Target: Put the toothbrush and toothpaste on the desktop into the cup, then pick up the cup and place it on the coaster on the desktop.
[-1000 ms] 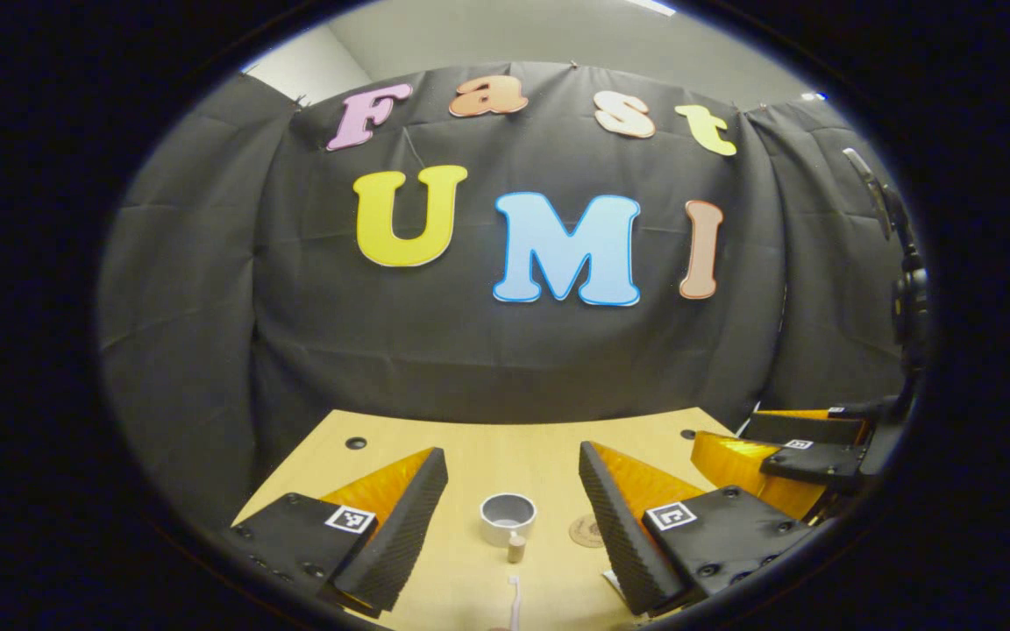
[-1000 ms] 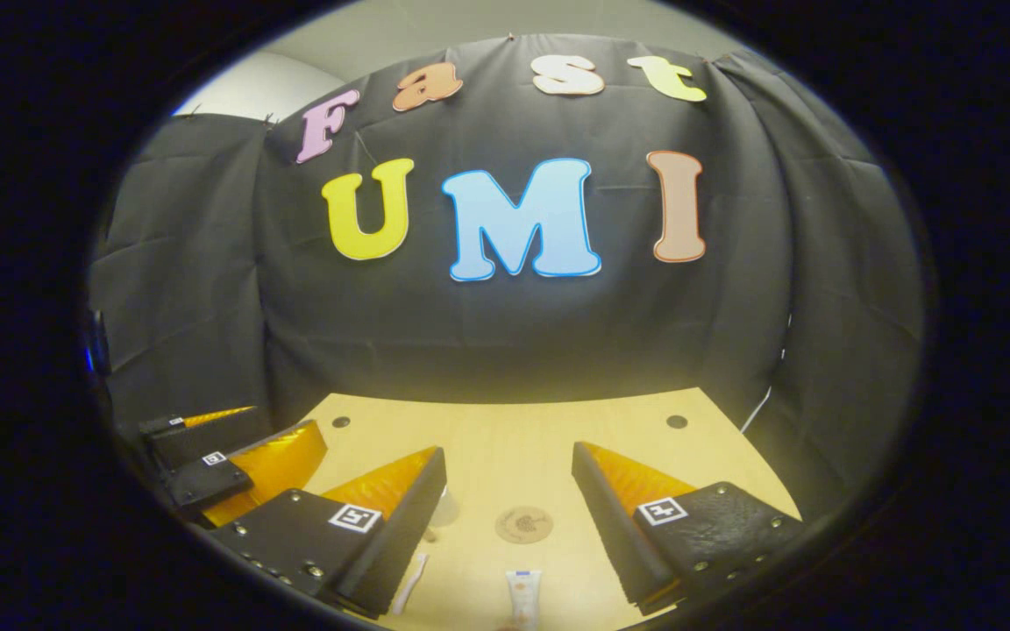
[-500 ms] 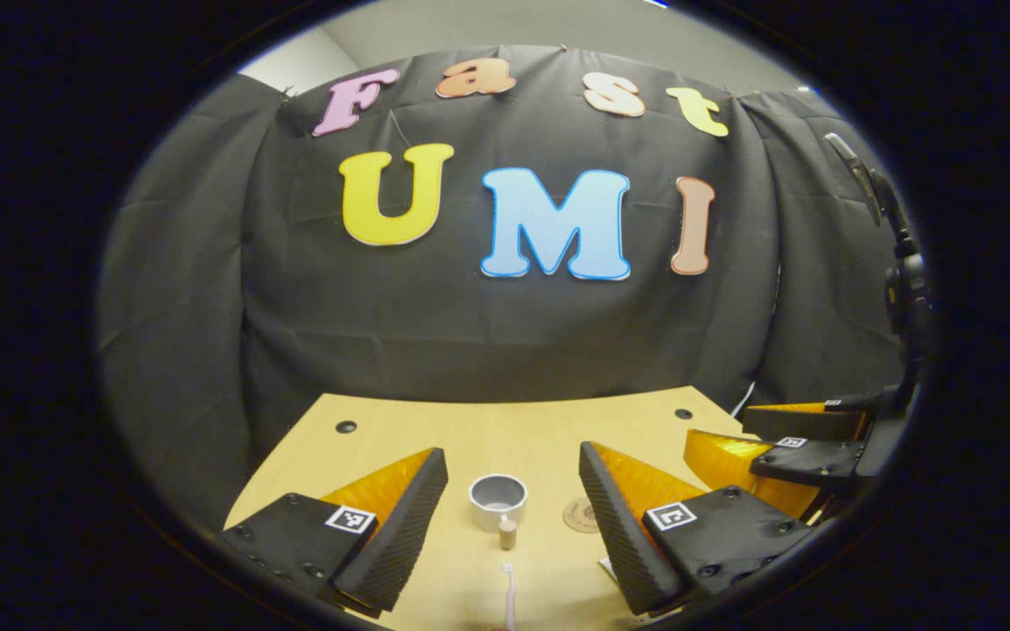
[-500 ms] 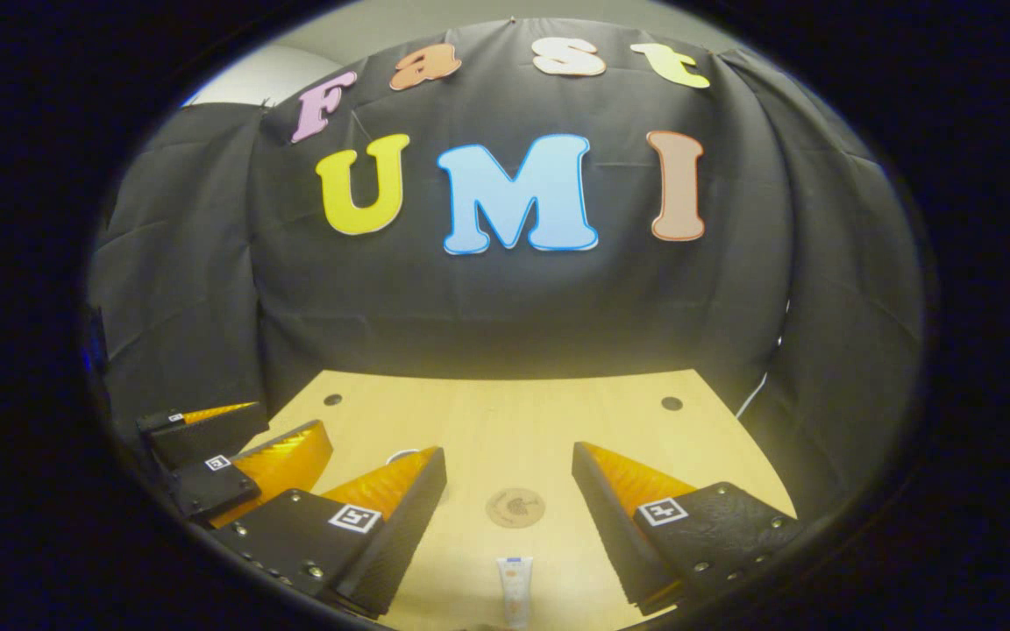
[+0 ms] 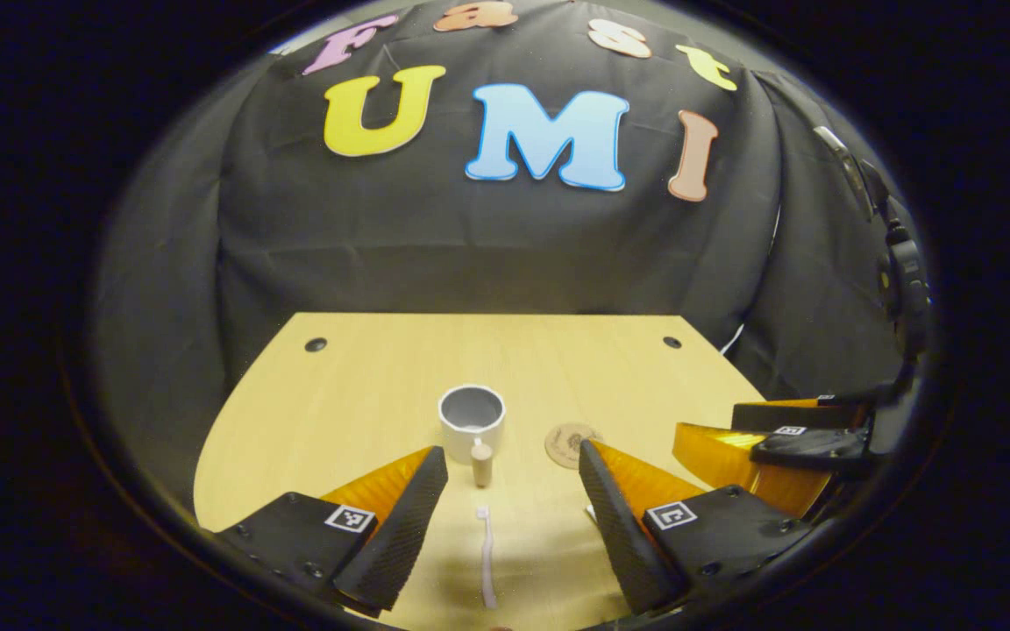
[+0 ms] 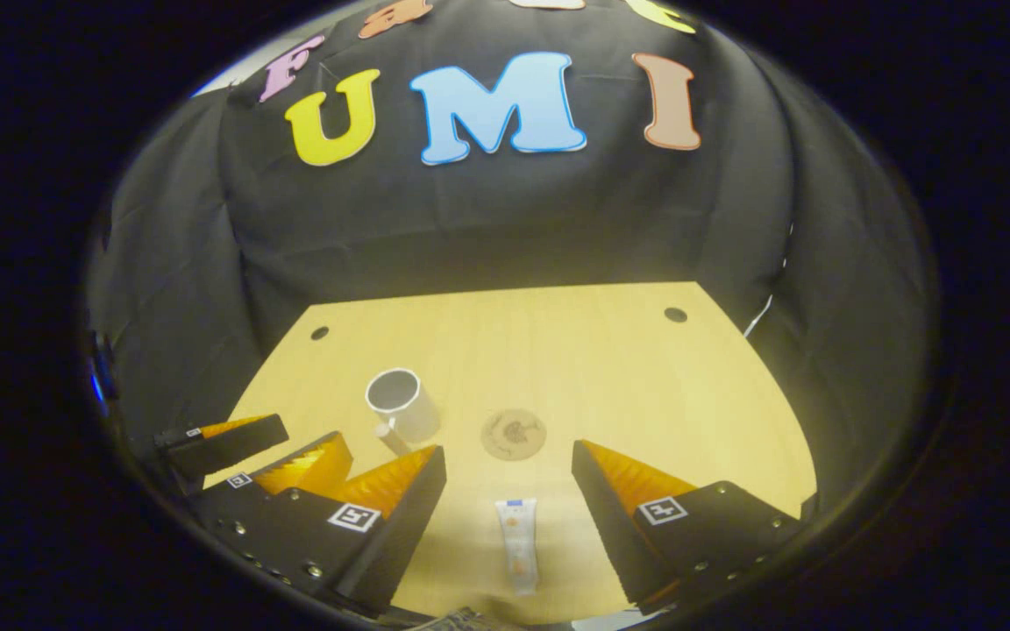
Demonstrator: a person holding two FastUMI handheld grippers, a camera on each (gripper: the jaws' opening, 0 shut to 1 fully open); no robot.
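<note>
Left gripper view: I see my left gripper (image 5: 512, 478) spread over the toothbrush (image 5: 487, 556), lying flat on the counter (image 5: 365, 386) before the cup (image 5: 471, 418). Light, thin, stiff; I judge mid-handle best. Right gripper (image 6: 509, 478) spread above the soft toothpaste (image 6: 518, 545).

Recording booth, black cloth wall (image 5: 487, 245), desktop (image 5: 365, 386)

Both tongs (image 5: 512, 504) (image 6: 509, 504) open, empty.

Both views look from above the near edge of the counter (image 5: 338, 377), tilted down and forward toward the back wall. Both share the cup (image 5: 471, 421) and coaster (image 5: 572, 443) ahead of the fingers (image 6: 413, 499).
</note>
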